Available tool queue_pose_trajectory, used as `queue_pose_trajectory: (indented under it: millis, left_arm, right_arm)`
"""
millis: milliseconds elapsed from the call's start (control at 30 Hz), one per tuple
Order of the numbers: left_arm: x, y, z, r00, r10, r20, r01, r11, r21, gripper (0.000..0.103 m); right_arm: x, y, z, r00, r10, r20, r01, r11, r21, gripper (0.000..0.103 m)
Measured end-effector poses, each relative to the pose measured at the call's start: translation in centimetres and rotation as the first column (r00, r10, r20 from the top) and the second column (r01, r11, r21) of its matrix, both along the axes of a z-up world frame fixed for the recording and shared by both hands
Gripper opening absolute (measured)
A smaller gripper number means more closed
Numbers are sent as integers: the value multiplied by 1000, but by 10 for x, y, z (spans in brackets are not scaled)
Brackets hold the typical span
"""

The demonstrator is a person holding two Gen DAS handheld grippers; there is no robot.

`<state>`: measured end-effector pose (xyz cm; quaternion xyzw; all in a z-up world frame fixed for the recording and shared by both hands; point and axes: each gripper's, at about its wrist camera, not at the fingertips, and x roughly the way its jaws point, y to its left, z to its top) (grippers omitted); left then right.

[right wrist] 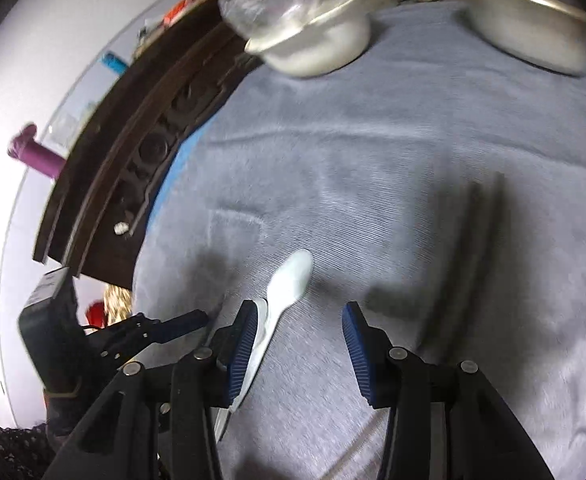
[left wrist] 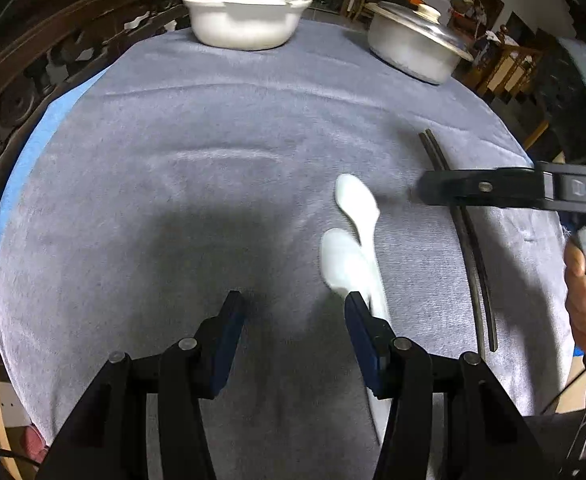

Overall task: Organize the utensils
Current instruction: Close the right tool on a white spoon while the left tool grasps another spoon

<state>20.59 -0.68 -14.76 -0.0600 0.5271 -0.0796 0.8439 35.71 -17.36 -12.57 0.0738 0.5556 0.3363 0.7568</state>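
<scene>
Two white plastic spoons lie side by side on the grey cloth: a far spoon (left wrist: 357, 204) and a near spoon (left wrist: 343, 260), whose handle runs under my left gripper's right finger. A pair of dark chopsticks (left wrist: 469, 236) lies to their right. My left gripper (left wrist: 293, 310) is open and empty, just left of the spoons. My right gripper (right wrist: 303, 320) is open and empty, seen from the side (left wrist: 453, 188) over the chopsticks. In the right wrist view one white spoon (right wrist: 289, 280) lies by its left finger and the chopsticks (right wrist: 473, 240) are blurred.
A white bowl (left wrist: 245, 24) holding a clear plastic container stands at the table's far edge. A white pot with a metal lid (left wrist: 413, 44) stands at the far right. A dark carved wooden rail (left wrist: 33, 80) borders the left side. The grey cloth (left wrist: 173, 160) covers the table.
</scene>
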Motion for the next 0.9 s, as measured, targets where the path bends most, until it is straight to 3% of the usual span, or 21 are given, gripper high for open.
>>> queue_pose_trajectory:
  millis: [300,367,400,467,633,767,900]
  left_arm:
    - [-16,32,4,998,63,-30,-64,997,-45,53]
    - [-18,35,5,997,71,-31,-72,996,-47,53]
    - [-18,35,5,997,72,-31,-74,996,-48,53]
    - [-20,36,7,997,74,-27,-75,996,-50,53]
    - [-21,30,13,998,60,-16,-61,997,-51,53]
    - [-16,21,17,999,35,-12,-36,998,-51,53]
    - [-9,7,20,1000,-2,-5,2,999,-54,53]
  right_arm:
    - [15,47,-13,998,61,-34,-66,984,-165,48]
    - [13,53,-12,998,66,-3,-66,980,-188,48]
    - [11,55,-11,998,65,10,-61,976,-209,46]
    - [9,58,-10,997,59,45,-45,965,-259,31]
    - [2,57,-10,990,96,102,-62,954,-293,31]
    - [2,37,-8,993,51,111,-18,960,-279,31]
    - [-1,3,2,990,-34,134,59,981,-183,31]
